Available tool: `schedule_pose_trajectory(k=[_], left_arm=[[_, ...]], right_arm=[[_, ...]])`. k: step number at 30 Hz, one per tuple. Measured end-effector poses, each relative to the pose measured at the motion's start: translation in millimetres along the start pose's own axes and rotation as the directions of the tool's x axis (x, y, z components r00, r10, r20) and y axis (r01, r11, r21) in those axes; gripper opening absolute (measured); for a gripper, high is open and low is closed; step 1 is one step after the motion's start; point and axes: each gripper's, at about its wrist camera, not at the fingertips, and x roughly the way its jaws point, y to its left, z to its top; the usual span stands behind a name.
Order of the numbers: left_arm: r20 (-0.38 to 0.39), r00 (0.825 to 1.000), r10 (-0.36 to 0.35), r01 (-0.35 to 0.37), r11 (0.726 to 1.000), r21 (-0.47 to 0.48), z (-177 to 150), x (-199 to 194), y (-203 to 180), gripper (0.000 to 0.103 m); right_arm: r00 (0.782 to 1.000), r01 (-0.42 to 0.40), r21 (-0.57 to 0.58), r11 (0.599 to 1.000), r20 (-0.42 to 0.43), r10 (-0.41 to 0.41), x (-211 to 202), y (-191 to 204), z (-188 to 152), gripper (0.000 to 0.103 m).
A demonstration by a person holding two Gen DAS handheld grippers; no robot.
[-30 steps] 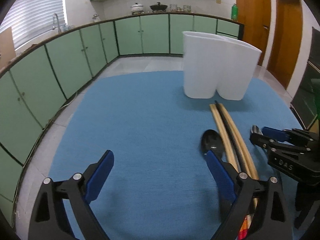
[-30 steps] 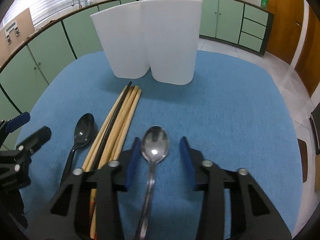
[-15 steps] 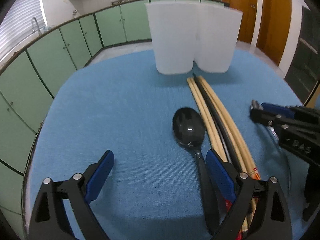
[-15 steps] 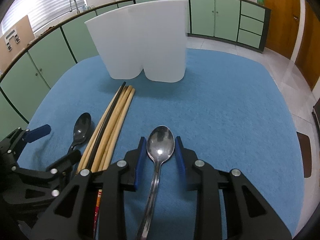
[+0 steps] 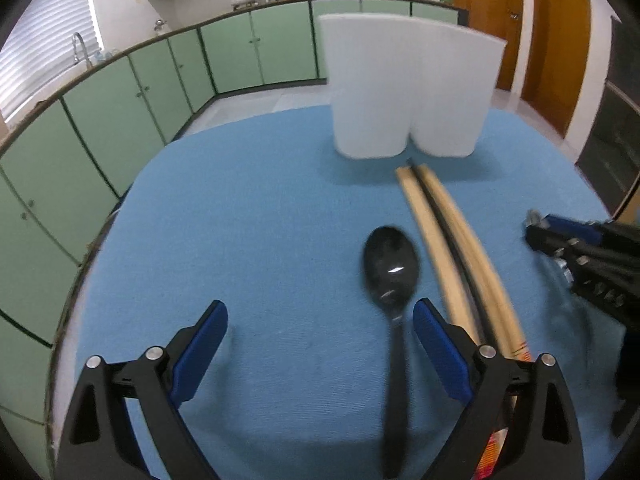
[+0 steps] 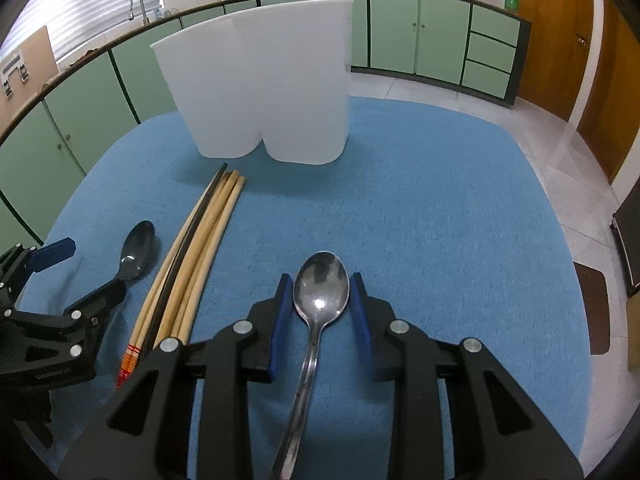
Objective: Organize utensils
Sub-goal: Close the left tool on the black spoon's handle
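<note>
A white two-compartment utensil holder (image 5: 408, 88) (image 6: 264, 84) stands at the far side of the blue mat. A black spoon (image 5: 392, 276) (image 6: 136, 252) lies on the mat, its handle between the open jaws of my left gripper (image 5: 320, 344), close to the right finger. Several wooden chopsticks and a black one (image 5: 452, 248) (image 6: 192, 256) lie beside it. A silver spoon (image 6: 320, 292) lies between the jaws of my right gripper (image 6: 320, 312), which are narrowed close around its bowl; contact is unclear.
The blue mat (image 6: 440, 220) covers a table. Green kitchen cabinets (image 5: 120, 112) run behind it, with wooden doors (image 6: 560, 40) at the right. The right gripper also shows at the right of the left wrist view (image 5: 588, 256).
My right gripper's jaws have closed in around the silver spoon. My left gripper has swung right so the black spoon now lies between its jaws.
</note>
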Motion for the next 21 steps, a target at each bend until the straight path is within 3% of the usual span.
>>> schedule_pose_trajectory(k=[10,15,18,20,21], left_arm=[[-0.009,1.000,0.007,-0.007,1.000,0.010,24,20,-12,0.092],[-0.029,0.999,-0.014,0.014,1.000,0.000,19,23,-11,0.091],[-0.050,0.997,-0.053,0.052,0.999,-0.009,21,28,-5,0.076],[-0.047,0.996,-0.079,0.078,0.997,-0.018,20,28,-5,0.068],[-0.045,0.995,-0.087,0.086,0.996,-0.013,20,27,-7,0.059]], right_arm=[[1.000,-0.019,0.009,1.000,-0.021,0.020,5,-9,1,0.035],[0.999,-0.026,0.020,0.999,-0.042,0.027,8,-10,8,0.036],[0.998,-0.019,0.016,1.000,-0.053,0.020,10,-8,10,0.038],[0.998,-0.001,0.007,1.000,-0.059,0.002,11,-5,11,0.034],[0.998,0.002,0.008,1.000,-0.061,-0.001,11,-6,11,0.028]])
